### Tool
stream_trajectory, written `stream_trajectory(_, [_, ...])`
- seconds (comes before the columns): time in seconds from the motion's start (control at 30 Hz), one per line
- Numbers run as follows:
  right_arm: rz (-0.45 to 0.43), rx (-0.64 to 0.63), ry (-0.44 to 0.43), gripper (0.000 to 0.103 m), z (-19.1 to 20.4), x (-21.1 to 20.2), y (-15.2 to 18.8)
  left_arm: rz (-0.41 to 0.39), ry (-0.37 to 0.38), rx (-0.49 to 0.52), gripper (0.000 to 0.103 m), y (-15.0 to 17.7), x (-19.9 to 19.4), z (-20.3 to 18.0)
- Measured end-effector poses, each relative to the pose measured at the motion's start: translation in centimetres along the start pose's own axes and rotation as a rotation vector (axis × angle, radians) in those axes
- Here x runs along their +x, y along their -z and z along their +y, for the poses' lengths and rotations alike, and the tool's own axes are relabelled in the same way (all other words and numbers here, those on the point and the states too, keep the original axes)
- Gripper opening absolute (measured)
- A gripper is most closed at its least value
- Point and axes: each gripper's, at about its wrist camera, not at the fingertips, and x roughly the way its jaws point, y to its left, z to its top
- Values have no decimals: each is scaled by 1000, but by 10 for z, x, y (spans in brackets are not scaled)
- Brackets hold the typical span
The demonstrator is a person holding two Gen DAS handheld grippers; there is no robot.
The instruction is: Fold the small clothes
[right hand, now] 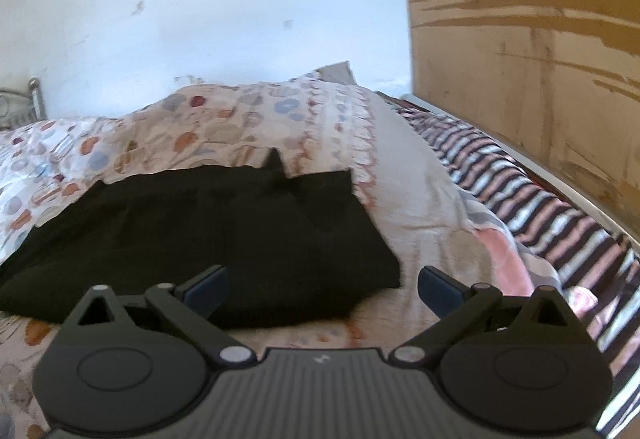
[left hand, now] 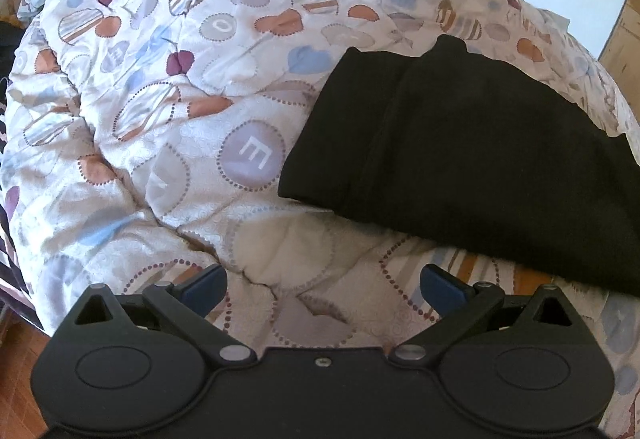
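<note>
A black garment [left hand: 472,143] lies folded flat on a patterned quilt [left hand: 160,119]. In the left wrist view it fills the right half of the picture. My left gripper [left hand: 324,289] is open over bare quilt, just short of the garment's near left corner, with nothing between its blue pads. The right wrist view shows the same black garment [right hand: 200,231] spread ahead and to the left. My right gripper [right hand: 322,291] stands open low above its near right corner. The left pad [right hand: 206,291] sits over the cloth, the right pad over the quilt. Neither pad presses on anything.
A white wall [right hand: 200,7] rises behind the bed. A brown wooden panel [right hand: 520,59] stands at the right. A striped blanket [right hand: 540,223] runs along the bed's right edge. A metal bed frame [right hand: 24,103] shows at far left. Wooden floor [left hand: 16,367] lies below the quilt's left edge.
</note>
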Motion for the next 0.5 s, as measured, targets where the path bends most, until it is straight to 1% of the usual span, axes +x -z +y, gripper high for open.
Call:
stream_trajectory(0.1, [-16,-38,-39,103,26,0,-4,-2,17,-15,102,-2,0,-1])
stream_trajectory(0.23, [-30,-90,-93,103,67,9,-7,-14,33,-24,102,-6,1,-3])
stream_trajectory(0.33, [-36,-132,-116,103,102,19,-7,-20,32,-31,102,-8,2,-3])
stream_trajectory(0.4, [-24,-143,-150,103,122,28,-7,-20,24,-34,102,-8,3,-1])
stream_trajectory(0.5, [-15,-177,-170,103,148,38,-8,-17,18,-31,102,-8,5,3])
